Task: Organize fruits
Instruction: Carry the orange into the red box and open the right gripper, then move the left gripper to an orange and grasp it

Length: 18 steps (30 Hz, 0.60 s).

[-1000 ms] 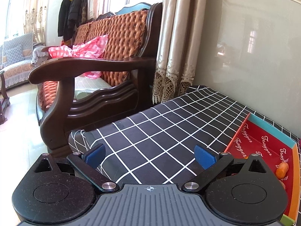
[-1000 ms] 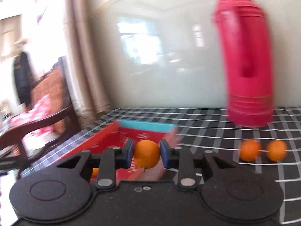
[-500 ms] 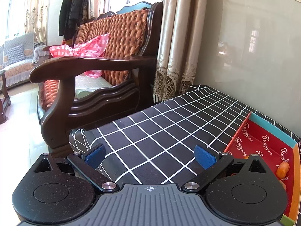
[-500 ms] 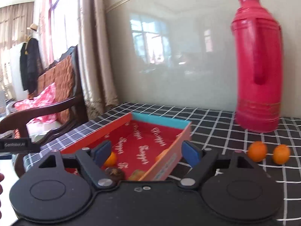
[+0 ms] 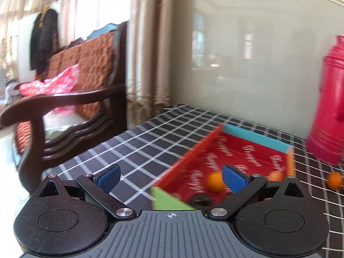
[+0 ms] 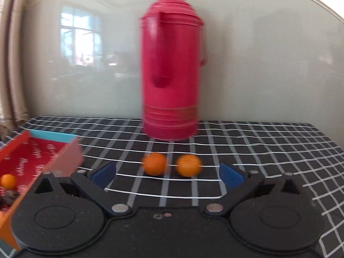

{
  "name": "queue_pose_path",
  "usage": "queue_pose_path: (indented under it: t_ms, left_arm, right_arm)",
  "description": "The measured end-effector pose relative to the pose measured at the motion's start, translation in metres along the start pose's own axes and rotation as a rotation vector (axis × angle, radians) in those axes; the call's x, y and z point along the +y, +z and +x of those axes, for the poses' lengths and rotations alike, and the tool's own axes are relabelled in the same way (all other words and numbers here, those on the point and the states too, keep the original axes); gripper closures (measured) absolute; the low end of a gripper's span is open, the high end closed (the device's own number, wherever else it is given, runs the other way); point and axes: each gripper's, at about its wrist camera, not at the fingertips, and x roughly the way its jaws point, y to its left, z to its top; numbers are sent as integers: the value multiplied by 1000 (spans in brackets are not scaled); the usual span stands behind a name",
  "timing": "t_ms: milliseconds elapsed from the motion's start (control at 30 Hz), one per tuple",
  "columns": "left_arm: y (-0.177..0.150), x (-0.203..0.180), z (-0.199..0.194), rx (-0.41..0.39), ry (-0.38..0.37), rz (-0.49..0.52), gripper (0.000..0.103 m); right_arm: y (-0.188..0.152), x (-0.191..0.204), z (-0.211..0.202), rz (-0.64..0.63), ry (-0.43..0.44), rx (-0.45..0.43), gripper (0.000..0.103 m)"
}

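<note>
The right tool [image 6: 167, 175] has swung from the box [image 6: 32, 157] toward two oranges [image 6: 155, 164]; both tools gape wide, holding nothing, left tool [image 5: 172, 178] too.

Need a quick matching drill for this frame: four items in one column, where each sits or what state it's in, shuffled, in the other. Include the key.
Column 1
1. red thermos
2. two loose oranges
3. orange in the box
4. right gripper

Column 2
A. lying on the red floor of the red box, near something dark
B. jaws wide apart, holding nothing
C. standing upright near the wall, behind the fruit
D. side by side on the checked tablecloth, outside the box

Pairs: 1-C, 2-D, 3-A, 4-B
</note>
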Motion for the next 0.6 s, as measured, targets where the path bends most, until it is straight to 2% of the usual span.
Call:
queue_pose_path:
  t_ms: [333, 600]
  left_arm:
    - [-8, -122, -20, -45, -279, 240, 3]
    - [-20, -201, -28, -60, -425, 359, 3]
  right_arm:
    - [-9, -76, 6, 95, -239, -6, 6]
    - [-18, -111, 10, 124, -300, 10, 6]
